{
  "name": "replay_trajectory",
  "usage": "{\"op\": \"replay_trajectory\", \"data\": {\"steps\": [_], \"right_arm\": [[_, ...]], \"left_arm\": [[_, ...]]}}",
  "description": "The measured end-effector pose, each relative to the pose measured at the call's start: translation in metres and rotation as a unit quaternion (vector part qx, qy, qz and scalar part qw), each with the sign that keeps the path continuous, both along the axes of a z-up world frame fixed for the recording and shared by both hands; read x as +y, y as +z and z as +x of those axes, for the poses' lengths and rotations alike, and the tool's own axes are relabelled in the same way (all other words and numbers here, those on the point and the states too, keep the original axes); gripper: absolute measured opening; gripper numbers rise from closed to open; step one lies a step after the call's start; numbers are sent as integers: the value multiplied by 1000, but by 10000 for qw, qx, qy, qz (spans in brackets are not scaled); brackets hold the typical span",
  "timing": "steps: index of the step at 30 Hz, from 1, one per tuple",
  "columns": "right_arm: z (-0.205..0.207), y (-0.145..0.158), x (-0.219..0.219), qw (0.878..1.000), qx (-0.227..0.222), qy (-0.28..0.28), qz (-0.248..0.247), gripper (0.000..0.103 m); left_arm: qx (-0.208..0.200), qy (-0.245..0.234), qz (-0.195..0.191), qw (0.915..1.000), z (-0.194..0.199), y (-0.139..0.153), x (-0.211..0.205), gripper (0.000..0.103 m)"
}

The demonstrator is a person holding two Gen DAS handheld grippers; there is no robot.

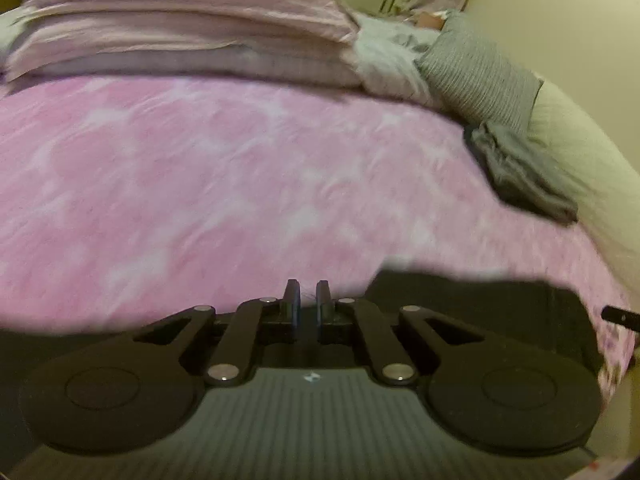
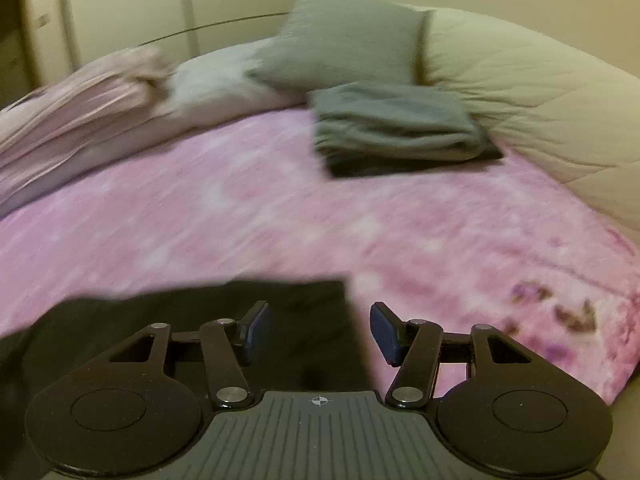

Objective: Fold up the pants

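Dark pants (image 1: 480, 304) lie flat along the near edge of a pink tie-dye bed cover (image 1: 240, 180). My left gripper (image 1: 307, 294) sits low over their edge. Its fingers are drawn almost together, with dark cloth at their base, so it looks shut on the pants. In the right wrist view the pants (image 2: 288, 312) spread under and to the left of my right gripper (image 2: 319, 320), their far corner just ahead of it. That gripper stands open with its blue pads (image 2: 386, 336) wide apart and nothing between them. Both views are blurred by motion.
A folded stack of grey clothes (image 2: 396, 124) lies at the far right of the bed cover (image 2: 280, 220), beside a grey pillow (image 2: 344, 40) and a cream quilt (image 2: 520, 92). Folded pink bedding (image 1: 180, 28) is piled along the far side. The bed's edge drops off at right.
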State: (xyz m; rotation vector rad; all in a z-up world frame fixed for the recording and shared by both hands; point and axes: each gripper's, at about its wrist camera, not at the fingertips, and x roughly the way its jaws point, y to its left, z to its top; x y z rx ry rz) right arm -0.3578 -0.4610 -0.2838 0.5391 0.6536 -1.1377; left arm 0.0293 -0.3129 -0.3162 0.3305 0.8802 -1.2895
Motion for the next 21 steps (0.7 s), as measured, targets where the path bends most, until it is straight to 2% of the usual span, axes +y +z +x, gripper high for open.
{"op": "replay_trajectory", "data": {"steps": [4,8,9,13,16,21], "right_arm": [[22,-23,40,9986,156,453,229,53],[38,-67,45,9933,721,624,656,53],[39,-68,44,9940,678,613,608,53],[41,-68,34,9924,685,634,808,54],[41,-68,33,9921,682,663,823,54],[42,-68,37,9922,727,612,801,55]], "left_arm": [[-45,436,412,9982,-2,-12,62,4],[-302,572,905,9938,-4,-45,86,6],[-355,584,949,9931,-2,-52,88,6],[-505,643,689,9943,11,-45,100,6],[-526,922,644,9923,44,-48,117,4],[-949,1685,851,9774,125,-53,162,4]]}}
